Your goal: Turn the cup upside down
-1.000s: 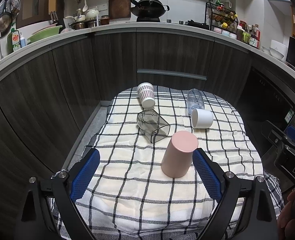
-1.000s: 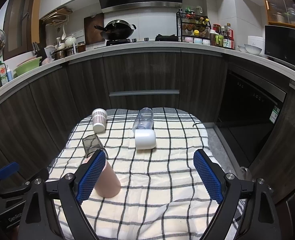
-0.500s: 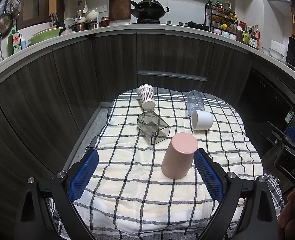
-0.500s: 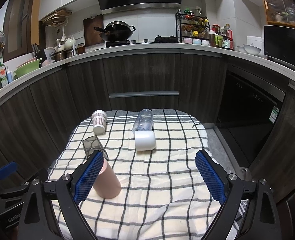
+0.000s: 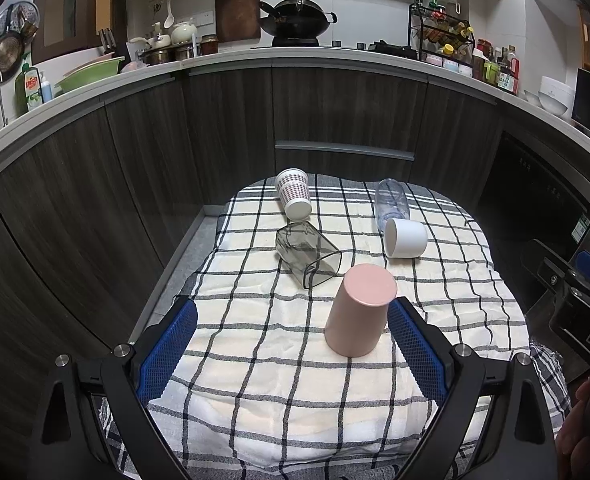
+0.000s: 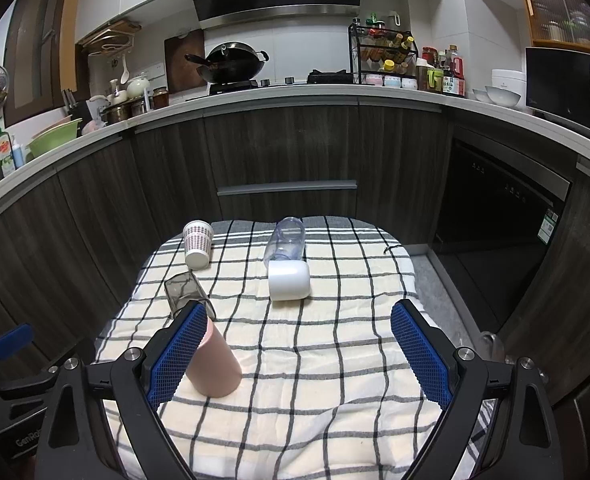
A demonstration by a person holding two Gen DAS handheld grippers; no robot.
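The pink cup (image 5: 360,314) already stood upside down on the checked tabletop (image 5: 255,360), both claws (image 5: 291,348) (image 6: 295,354) spread and empty, so withdrawal seemingly remained, possibly 4 toppled cups next.

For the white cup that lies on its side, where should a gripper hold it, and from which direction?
Grip the white cup across its round side wall, near the middle, coming down from above with the right gripper, which faces it. It lies on the checked cloth, so the curved wall is free on both sides. Its far end almost touches the clear bottle, so I would avoid that end.
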